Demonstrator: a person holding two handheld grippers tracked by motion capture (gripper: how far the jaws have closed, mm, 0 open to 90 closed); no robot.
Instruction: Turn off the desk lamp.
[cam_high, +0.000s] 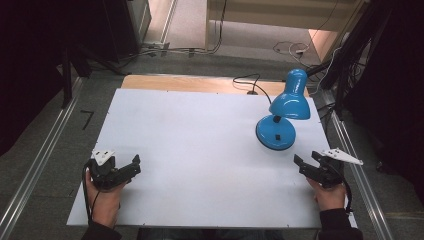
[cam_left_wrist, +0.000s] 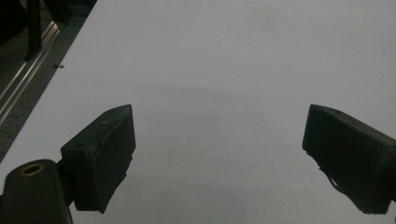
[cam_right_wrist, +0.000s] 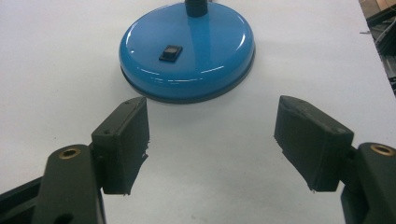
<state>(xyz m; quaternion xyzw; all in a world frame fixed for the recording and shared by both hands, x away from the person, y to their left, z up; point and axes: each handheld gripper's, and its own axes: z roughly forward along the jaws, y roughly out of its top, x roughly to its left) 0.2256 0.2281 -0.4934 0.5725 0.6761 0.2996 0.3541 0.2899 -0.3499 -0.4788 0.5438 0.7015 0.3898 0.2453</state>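
Basically both tools sit wide and empty: right tool just near-side of the blue lamp, aimed at its base, likely staged for reaching it. Left tool idles well apart from the lamp, over bare table.

From where I stand, the white table lies bare across its whole left and middle, so a hand could sweep there freely. The one obstacle is the blue desk lamp at the far right: its round base sits flat on the surface, and its shade leans over the back edge, with a black cord looping behind it. The left gripper rests at the near left with its jaws spread and only open tabletop ahead. The right gripper, jaws also apart, faces the lamp's base with a strip of bare surface between them.
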